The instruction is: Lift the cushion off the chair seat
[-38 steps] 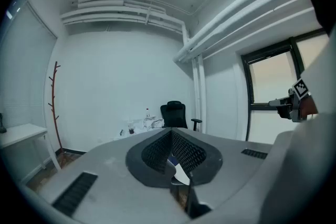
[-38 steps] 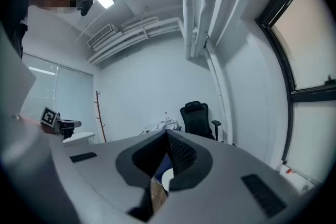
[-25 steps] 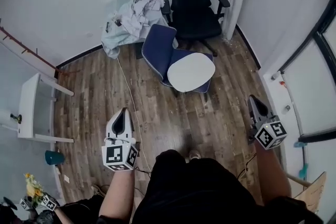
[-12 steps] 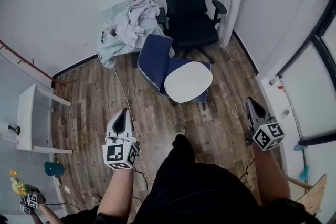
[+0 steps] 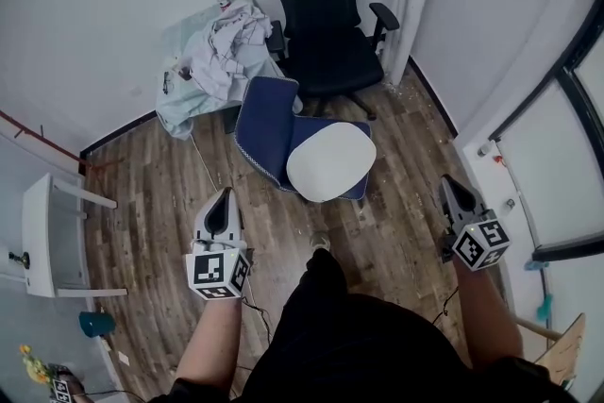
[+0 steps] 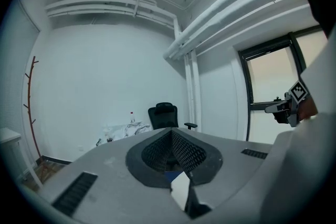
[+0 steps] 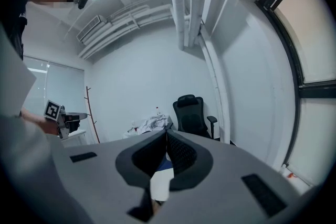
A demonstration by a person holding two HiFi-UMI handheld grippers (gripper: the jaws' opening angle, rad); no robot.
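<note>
A white oval cushion (image 5: 330,160) lies on the seat of a blue chair (image 5: 264,123) in the middle of the wooden floor. My left gripper (image 5: 223,195) is shut and empty, held level and pointing at the chair from the near left, well short of it. My right gripper (image 5: 451,184) is also shut and empty, out to the chair's right and apart from it. In the left gripper view the closed jaws (image 6: 171,131) hide most of the chair; a bit of cushion (image 6: 180,190) shows below them. The right gripper view shows the same past its closed jaws (image 7: 166,134).
A black office chair (image 5: 321,24) stands behind the blue one against the wall. A table heaped with clothes (image 5: 219,42) is at the back left. A white shelf unit (image 5: 52,222) and a teal cup (image 5: 94,324) sit at the left. A cable (image 5: 203,170) runs across the floor.
The person has stepped forward: the blue chair and cushion now sit nearer both grippers in the head view. Both grippers stay shut and empty.
</note>
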